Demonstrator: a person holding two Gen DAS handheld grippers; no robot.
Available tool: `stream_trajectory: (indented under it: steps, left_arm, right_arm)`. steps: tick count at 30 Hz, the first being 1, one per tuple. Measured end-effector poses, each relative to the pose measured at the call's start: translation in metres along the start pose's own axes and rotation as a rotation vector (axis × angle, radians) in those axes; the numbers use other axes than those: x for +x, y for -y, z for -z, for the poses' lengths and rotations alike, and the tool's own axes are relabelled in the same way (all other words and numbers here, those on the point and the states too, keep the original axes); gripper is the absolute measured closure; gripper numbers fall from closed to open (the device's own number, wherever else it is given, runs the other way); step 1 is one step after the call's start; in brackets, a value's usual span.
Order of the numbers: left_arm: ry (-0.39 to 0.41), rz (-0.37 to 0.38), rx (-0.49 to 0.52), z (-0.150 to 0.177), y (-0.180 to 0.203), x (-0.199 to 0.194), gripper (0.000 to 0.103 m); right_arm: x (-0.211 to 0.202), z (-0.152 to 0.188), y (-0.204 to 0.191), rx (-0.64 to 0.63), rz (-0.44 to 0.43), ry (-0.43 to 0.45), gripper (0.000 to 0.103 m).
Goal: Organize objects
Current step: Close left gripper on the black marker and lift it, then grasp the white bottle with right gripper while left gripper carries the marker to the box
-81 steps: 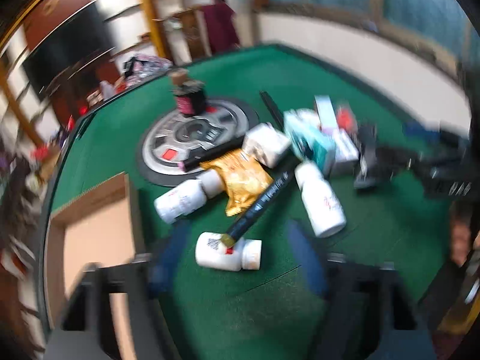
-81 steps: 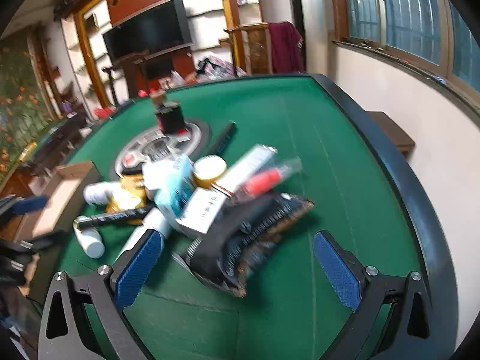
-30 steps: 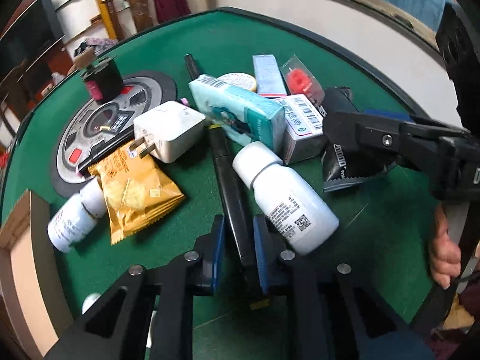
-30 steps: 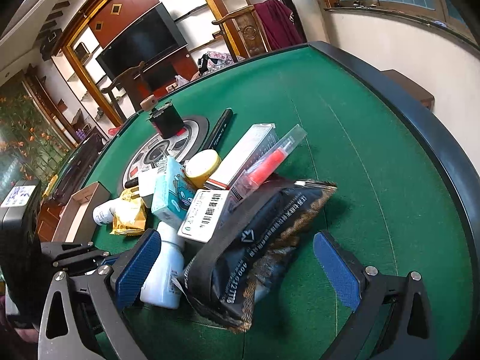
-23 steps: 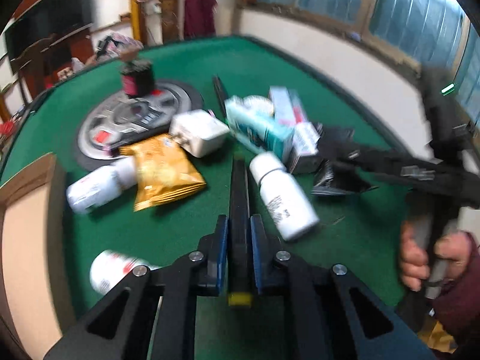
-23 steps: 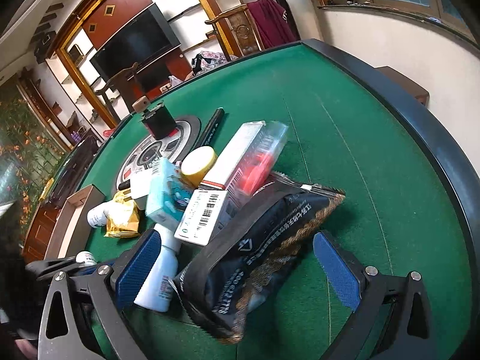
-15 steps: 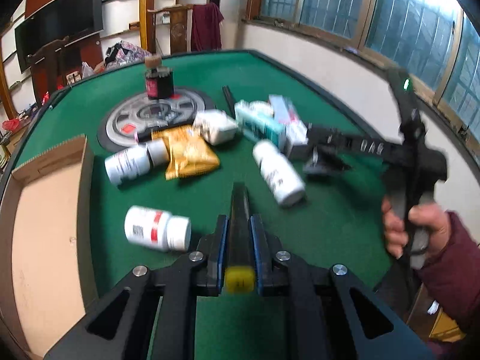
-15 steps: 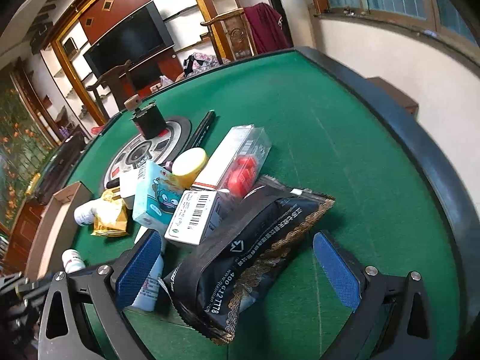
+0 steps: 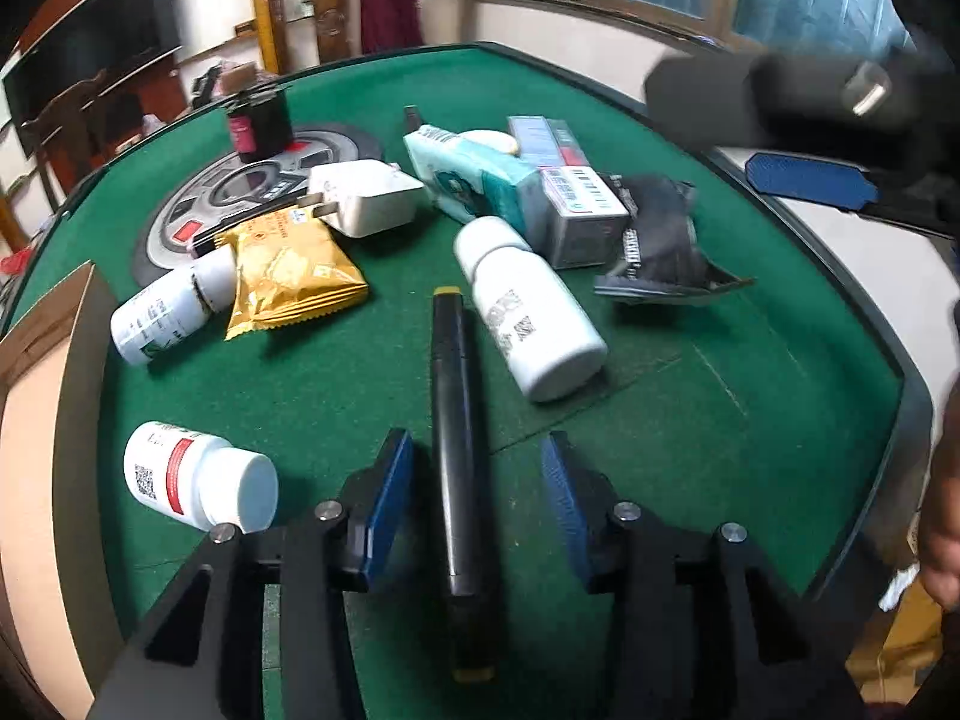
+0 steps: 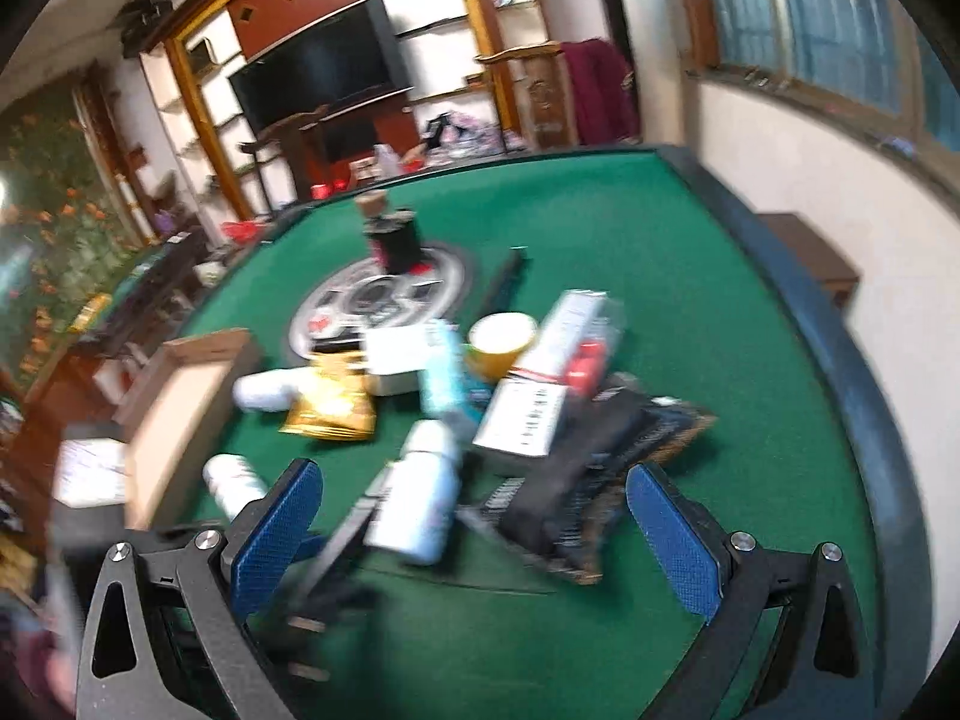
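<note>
The black pen lies lengthwise between the jaws of the left gripper, its yellow-tipped end pointing away toward the pile; the jaws have just been opening and the blue pads now stand off it on either side, so nothing is clamped. Just right of the pen's far end a large white bottle lies on its side, and left of the pen a smaller white bottle with a red label lies near the left pad. Beyond the pen sit a gold snack packet, another white bottle, a white charger plug, a teal carton, a barcoded box and a black pouch, all crowded together. Far left of the pen, a cardboard box shows an interior with nothing in it. The green tabletop is bare to the pen's right, out to the dark raised rim. The right gripper hangs above the pouch and big bottle with its jaws spread wide, holding nothing.
</note>
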State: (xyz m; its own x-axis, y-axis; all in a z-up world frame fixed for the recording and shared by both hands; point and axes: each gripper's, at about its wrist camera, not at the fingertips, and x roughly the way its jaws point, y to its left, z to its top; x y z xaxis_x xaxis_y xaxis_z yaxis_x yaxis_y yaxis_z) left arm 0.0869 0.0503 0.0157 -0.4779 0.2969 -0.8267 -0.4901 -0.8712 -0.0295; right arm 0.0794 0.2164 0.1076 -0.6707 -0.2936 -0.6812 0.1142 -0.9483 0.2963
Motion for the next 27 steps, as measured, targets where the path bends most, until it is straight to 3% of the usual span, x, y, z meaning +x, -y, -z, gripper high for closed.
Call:
stream_trajectory:
  steps: [1, 4, 7, 13, 16, 18, 20, 23, 27]
  left_arm:
    - [0.005, -0.015, 0.0, 0.002, -0.002, -0.002, 0.089]
    - [0.011, 0.091, -0.109, 0.01, -0.024, -0.013, 0.089]
    - [0.074, 0.139, -0.182, 0.026, -0.044, -0.042, 0.089]
    - [0.22, 0.202, -0.264, 0.052, -0.07, -0.105, 0.089]
    - [0.256, 0.212, -0.292, 0.062, -0.078, -0.124, 0.089]
    - [0.263, 0.214, -0.311, 0.067, -0.086, -0.129, 0.089]
    - [0.269, 0.218, -0.338, 0.076, -0.094, -0.134, 0.089]
    - [0.274, 0.212, -0.372, 0.087, -0.105, -0.137, 0.089]
    - [0.308, 0.182, -0.397, 0.096, -0.115, -0.154, 0.089]
  right_arm:
    - [0.003, -0.002, 0.003, 0.035, -0.046, -0.024, 0.001]
    - [0.014, -0.002, 0.007, 0.145, -0.189, -0.107, 0.001]
    - [0.026, 0.002, -0.003, 0.158, -0.24, -0.156, 0.005]
    - [0.061, 0.006, -0.04, 0.019, -0.121, -0.234, 0.039]
    - [0.081, 0.006, -0.055, -0.07, 0.044, -0.231, 0.045]
    - [0.096, 0.007, -0.055, -0.076, 0.091, -0.266, 0.061]
    - [0.113, 0.013, -0.051, -0.073, 0.122, -0.32, 0.064]
    - [0.114, 0.015, -0.053, -0.1, 0.169, -0.285, 0.066]
    - [0.112, 0.017, -0.053, -0.088, 0.153, -0.267, 0.066]
